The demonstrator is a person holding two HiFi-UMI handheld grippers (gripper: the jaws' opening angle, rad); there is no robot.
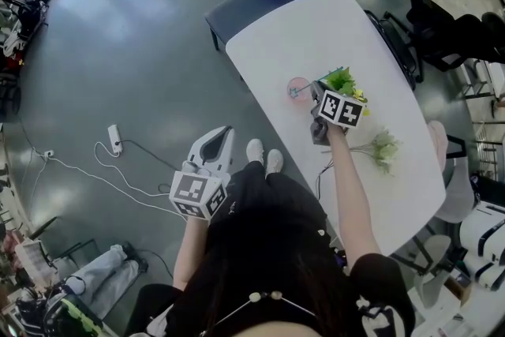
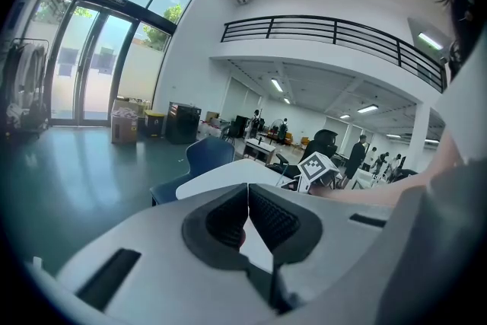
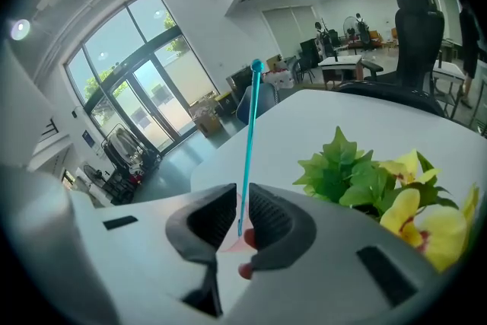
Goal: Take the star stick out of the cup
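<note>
**Right claw on the stick at the cup**

Your right claw (image 3: 238,203) was closed on the thin teal star stick (image 3: 248,141), whose lower end sat at the pale pink cup (image 1: 299,89) on the white oval tabletop (image 1: 316,28), beside green and yellow artificial flowers (image 3: 365,186). That arm reached forward, with black-and-white square markers (image 1: 341,108) facing up. Your left claw (image 2: 247,198) hung low over the floor, jaws together, empty.

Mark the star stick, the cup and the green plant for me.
star stick (image 3: 247,148), right gripper view, middle of the teal shaft.
cup (image 1: 293,82), head view, pink rim.
green plant (image 3: 342,175), right gripper view, leaf cluster.
</note>
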